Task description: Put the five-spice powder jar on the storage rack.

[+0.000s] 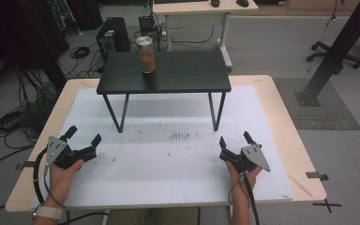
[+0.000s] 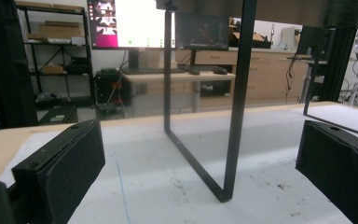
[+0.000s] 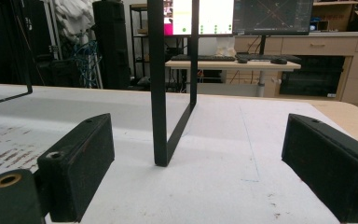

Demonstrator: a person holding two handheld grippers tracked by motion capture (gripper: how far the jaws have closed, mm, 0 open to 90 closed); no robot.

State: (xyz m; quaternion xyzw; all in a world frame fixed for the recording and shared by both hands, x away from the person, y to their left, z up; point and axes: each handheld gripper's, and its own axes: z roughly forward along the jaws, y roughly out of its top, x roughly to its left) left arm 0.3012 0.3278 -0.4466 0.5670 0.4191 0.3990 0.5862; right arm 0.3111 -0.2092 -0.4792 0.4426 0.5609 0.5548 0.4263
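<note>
A glass jar (image 1: 146, 55) with a metal lid and brown contents stands upright on the left part of a small black table (image 1: 168, 75) that sits on the white board. My left gripper (image 1: 83, 135) rests low at the board's left, held by a hand, jaws wide apart with nothing between them. My right gripper (image 1: 235, 139) sits at the board's right, also open and empty. In the left gripper view a black table leg (image 2: 235, 102) stands ahead between the pads (image 2: 60, 168). In the right gripper view another leg (image 3: 158, 93) rises between the pads (image 3: 81, 158).
The white board (image 1: 168, 159) covers a light wooden table (image 1: 290, 131) and carries reddish-brown stains (image 1: 178, 136) near its middle. Beyond are a desk, a computer tower (image 1: 113, 35), cables on the floor, and a black post (image 1: 337, 47) at the right.
</note>
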